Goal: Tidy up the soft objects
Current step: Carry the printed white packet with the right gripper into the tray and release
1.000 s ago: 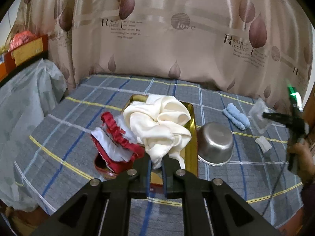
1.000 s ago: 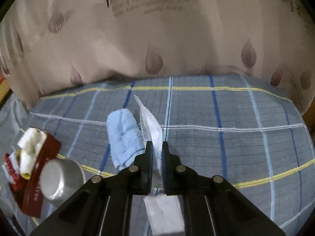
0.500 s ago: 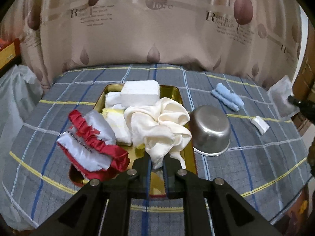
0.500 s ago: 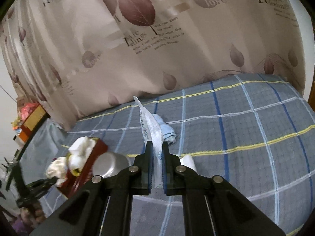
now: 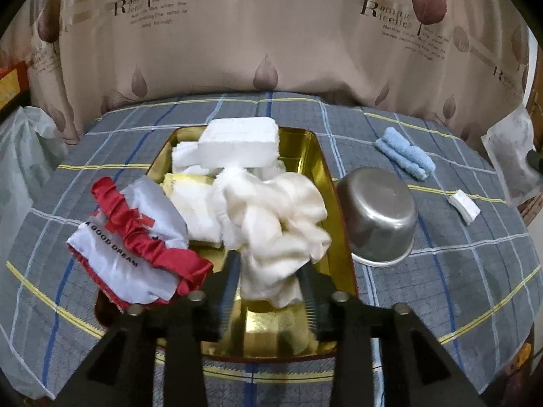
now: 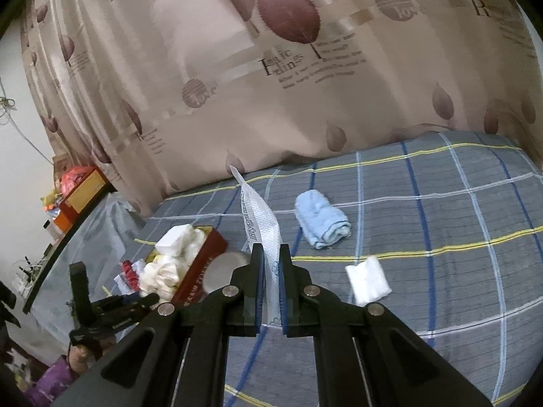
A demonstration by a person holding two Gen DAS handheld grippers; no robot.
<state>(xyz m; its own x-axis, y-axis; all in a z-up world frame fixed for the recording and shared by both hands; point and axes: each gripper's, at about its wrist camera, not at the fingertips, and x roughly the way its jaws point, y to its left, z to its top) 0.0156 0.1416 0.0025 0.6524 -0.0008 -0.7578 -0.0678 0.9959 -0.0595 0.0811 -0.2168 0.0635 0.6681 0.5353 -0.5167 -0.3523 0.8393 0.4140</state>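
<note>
The left gripper (image 5: 269, 273) is over the near end of the gold tin tray (image 5: 314, 156); its jaws have just been opening and now stand about half wide, with the tail of the cream cloth (image 5: 278, 217) loose between them, lying in the tray. Also in the tray are a white foam block (image 5: 239, 146) at the far end and folded white cloths (image 5: 198, 210) under it. A white and red satin pouch (image 5: 125, 240) hangs over the left rim of the tray; on it I can read "A GOOD DREAM".

The right gripper (image 6: 271, 286) has its jaws closed narrow on a clear plastic sachet (image 6: 261, 227), which stands up from them; the printing on it is too small to read. An upturned steel bowl (image 5: 380, 217) is just beside the right rim of the tray. Toward the right edge of the checked bedcover (image 5: 458, 271) lie a rolled blue towel (image 6: 322, 218) and a small white pad (image 6: 368, 281), apart from each other. The curtain (image 5: 271, 34) behind shows "love" and "Roman feeling"
</note>
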